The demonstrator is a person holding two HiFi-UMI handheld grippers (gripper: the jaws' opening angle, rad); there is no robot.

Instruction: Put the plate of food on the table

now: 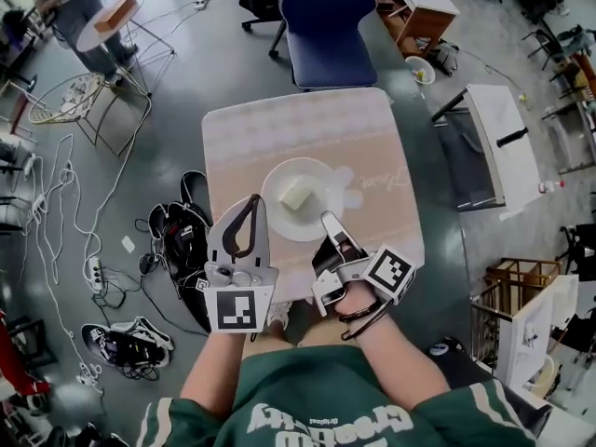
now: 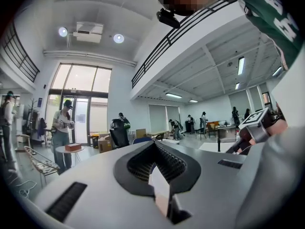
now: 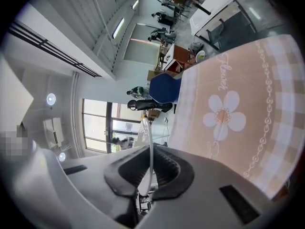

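Observation:
A white plate (image 1: 312, 214) with a pale block of food (image 1: 296, 196) lies over the middle of the small table with a pink flowered cloth (image 1: 279, 128). I cannot tell whether the plate rests on the cloth or hangs just above it. My right gripper (image 1: 328, 220) is shut on the plate's near right rim, which shows as a thin white edge (image 3: 149, 142) between its jaws (image 3: 145, 185). My left gripper (image 1: 254, 198) is at the plate's left rim with its tips together. A white wedge of rim (image 2: 158, 180) sits between them.
A blue chair (image 1: 326, 26) stands at the table's far side. Shoes and a dark bag (image 1: 177, 240) lie on the floor left of the table, beside cables and a power strip (image 1: 93, 273). A white bench (image 1: 494, 138) stands to the right. People stand far off.

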